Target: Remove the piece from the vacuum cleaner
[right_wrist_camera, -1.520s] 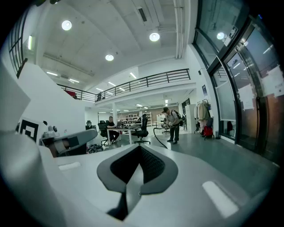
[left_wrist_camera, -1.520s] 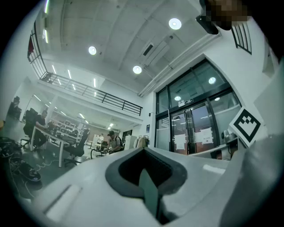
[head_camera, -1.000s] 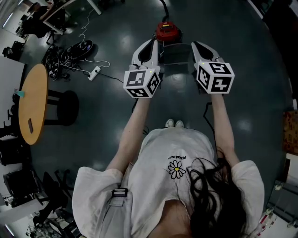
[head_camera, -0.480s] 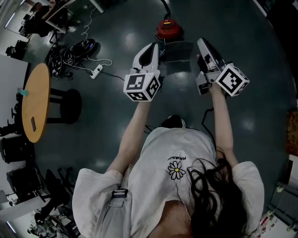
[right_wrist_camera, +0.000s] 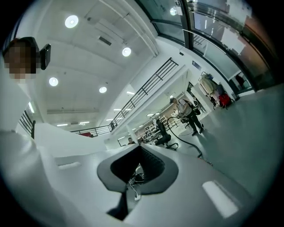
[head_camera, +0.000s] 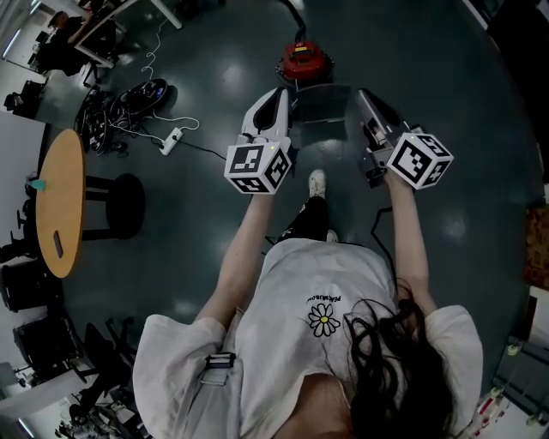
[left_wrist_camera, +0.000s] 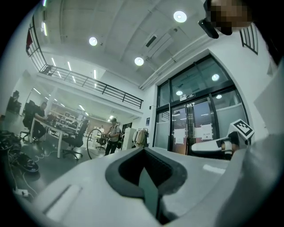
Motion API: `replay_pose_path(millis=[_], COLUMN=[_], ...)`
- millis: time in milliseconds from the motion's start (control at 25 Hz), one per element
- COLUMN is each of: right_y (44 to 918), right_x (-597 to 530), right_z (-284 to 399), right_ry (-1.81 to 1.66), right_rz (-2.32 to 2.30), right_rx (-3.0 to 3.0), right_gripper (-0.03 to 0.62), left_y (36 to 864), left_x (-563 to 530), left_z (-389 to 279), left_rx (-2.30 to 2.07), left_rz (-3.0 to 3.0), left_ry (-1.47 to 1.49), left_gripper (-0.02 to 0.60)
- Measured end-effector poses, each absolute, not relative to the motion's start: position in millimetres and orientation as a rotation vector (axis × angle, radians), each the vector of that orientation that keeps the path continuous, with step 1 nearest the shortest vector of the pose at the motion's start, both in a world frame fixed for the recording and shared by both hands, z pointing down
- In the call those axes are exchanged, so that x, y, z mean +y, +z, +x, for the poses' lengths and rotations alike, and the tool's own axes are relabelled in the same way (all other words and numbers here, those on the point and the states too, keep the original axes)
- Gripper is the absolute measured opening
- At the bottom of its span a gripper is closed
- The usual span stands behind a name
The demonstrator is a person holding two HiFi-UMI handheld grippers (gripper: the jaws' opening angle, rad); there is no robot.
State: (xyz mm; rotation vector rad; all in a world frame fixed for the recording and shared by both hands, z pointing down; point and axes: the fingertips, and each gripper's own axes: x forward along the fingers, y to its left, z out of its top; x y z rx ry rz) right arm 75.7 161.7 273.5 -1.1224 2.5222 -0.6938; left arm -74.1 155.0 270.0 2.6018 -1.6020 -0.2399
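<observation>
moved: foot [head_camera: 316,182] stepped forward, toward vacuum [head_camera: 306,60]
left gripper [head_camera: 280,94]: jaws together, empty
right gripper [head_camera: 364,95]: jaws together, empty

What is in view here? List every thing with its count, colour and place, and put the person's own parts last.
vacuum cleaner: one, red, on the floor ahead of both grippers
hose: one, black, running away from the vacuum cleaner
round table: one, wooden, far left
stool: one, black, beside the round table
power strip: one, white, on the floor at left
shoe: one, white, between the arms
left gripper: one, white, jaws together, empty
right gripper: one, white, jaws together, empty
</observation>
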Motion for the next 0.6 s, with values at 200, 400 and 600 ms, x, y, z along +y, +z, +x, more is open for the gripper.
replay_pose_path(millis=[200, 400, 600], right_y=[290, 288, 299], right_x=[96, 10, -72], right_z=[66, 48, 29], right_ry=[-0.641, -0.444, -0.44], right_rz=[-1.195, -1.259, -1.266], right_rx=[2.6, 2.75, 2.775], right_gripper=[0.021, 0.021, 0.088], left_y=[294, 303, 320], left_x=[90, 4, -81], left_z=[-89, -110, -137], left_rx=[-1.601, -1.616, -1.611], left_rz=[2.551, 2.513, 2.466], left_ry=[-0.247, -0.241, -0.214], left_gripper=[0.002, 0.0, 0.0])
